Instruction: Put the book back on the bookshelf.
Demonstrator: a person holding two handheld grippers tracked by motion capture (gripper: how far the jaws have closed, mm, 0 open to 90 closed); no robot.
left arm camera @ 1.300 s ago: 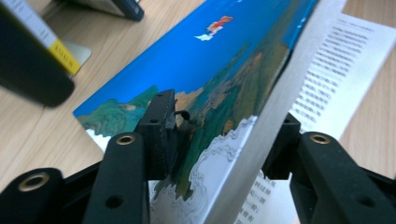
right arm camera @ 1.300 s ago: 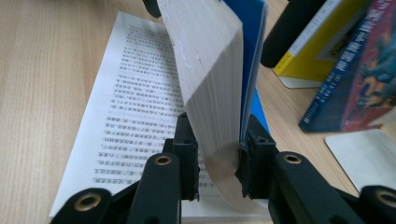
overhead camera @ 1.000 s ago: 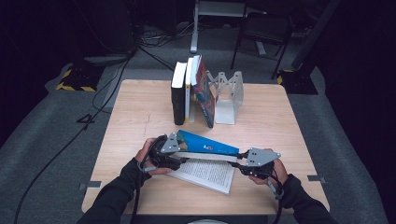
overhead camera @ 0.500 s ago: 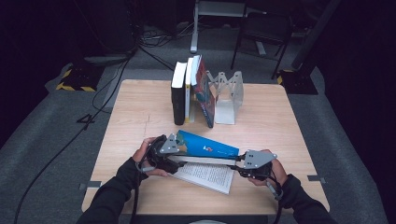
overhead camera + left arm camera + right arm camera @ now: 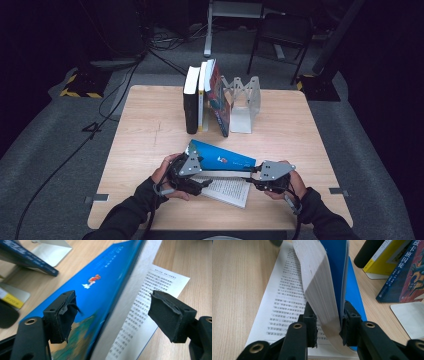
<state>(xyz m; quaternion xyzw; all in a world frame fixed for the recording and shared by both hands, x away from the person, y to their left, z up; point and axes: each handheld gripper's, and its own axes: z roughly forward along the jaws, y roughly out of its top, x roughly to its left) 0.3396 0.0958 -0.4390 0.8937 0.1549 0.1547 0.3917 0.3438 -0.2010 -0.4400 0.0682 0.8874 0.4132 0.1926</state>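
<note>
A blue-covered book (image 5: 225,157) lies open near the table's front edge. One printed page (image 5: 227,190) lies flat, while the cover and page block stand raised. My right gripper (image 5: 252,176) is shut on the right end of that raised block (image 5: 319,285), with a pad on each side. My left gripper (image 5: 200,175) is at the book's left end. Its jaws have just been opening. The blue cover (image 5: 100,290) and the page edge lie between them, and the right-hand pad (image 5: 167,315) is well clear of the pages.
At the back middle of the wooden table (image 5: 150,125), a black book and a yellow book (image 5: 197,97) stand upright. A dark blue book (image 5: 220,100) leans against a metal bookend (image 5: 245,100). These sit just beyond the open book.
The left hand has shifted a little at the book's left end. The right gripper and the raised pages have stayed in place.
</note>
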